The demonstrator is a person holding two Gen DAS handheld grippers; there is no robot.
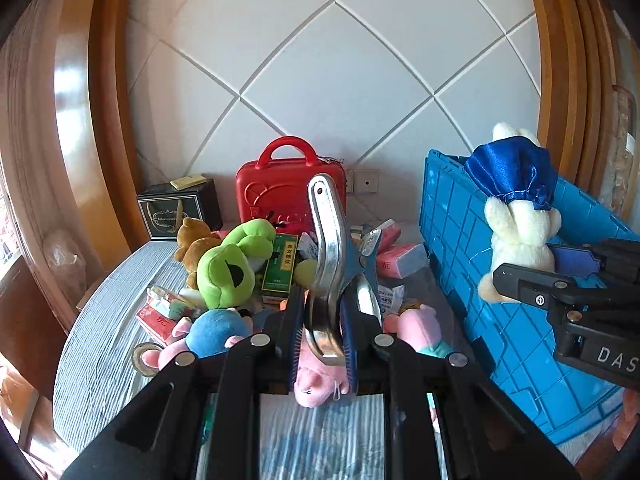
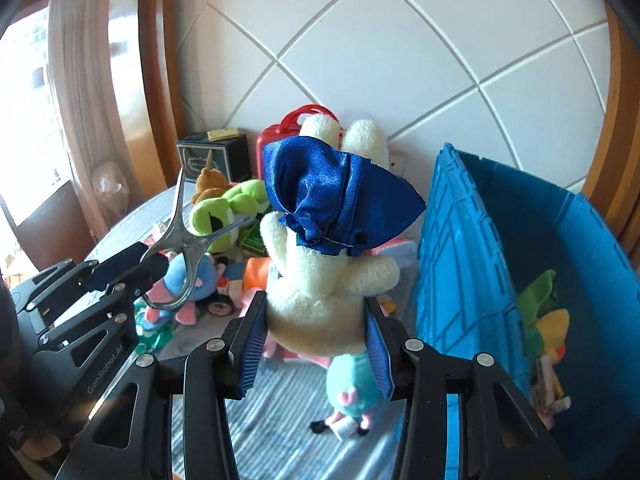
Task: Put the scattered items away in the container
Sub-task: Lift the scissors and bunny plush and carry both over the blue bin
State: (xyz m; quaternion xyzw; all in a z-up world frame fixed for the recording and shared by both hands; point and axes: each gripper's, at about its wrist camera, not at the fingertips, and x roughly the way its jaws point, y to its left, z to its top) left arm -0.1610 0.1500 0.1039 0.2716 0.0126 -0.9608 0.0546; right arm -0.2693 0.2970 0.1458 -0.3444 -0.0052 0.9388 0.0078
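My left gripper point(image 1: 322, 320) is shut on a shiny metal tool point(image 1: 330, 248) with curved handles and holds it upright above the pile; it also shows in the right wrist view point(image 2: 180, 240). My right gripper point(image 2: 316, 320) is shut on a cream plush doll in a blue satin skirt point(image 2: 332, 248), held upside down and left of the blue crate point(image 2: 460, 264). In the left wrist view the doll point(image 1: 516, 220) hangs in front of the crate's wall point(image 1: 452, 232). A green and a yellow toy point(image 2: 548, 312) lie inside the crate.
A pile lies on the striped cloth point(image 1: 100, 340): green frog plush point(image 1: 228, 268), brown bear point(image 1: 192, 240), blue and pink plush point(image 1: 212, 332), pink plush point(image 1: 316, 380), green box point(image 1: 280, 268), tissue packs point(image 1: 400, 260). A red case point(image 1: 288, 184) and black box point(image 1: 176, 208) stand at the wall.
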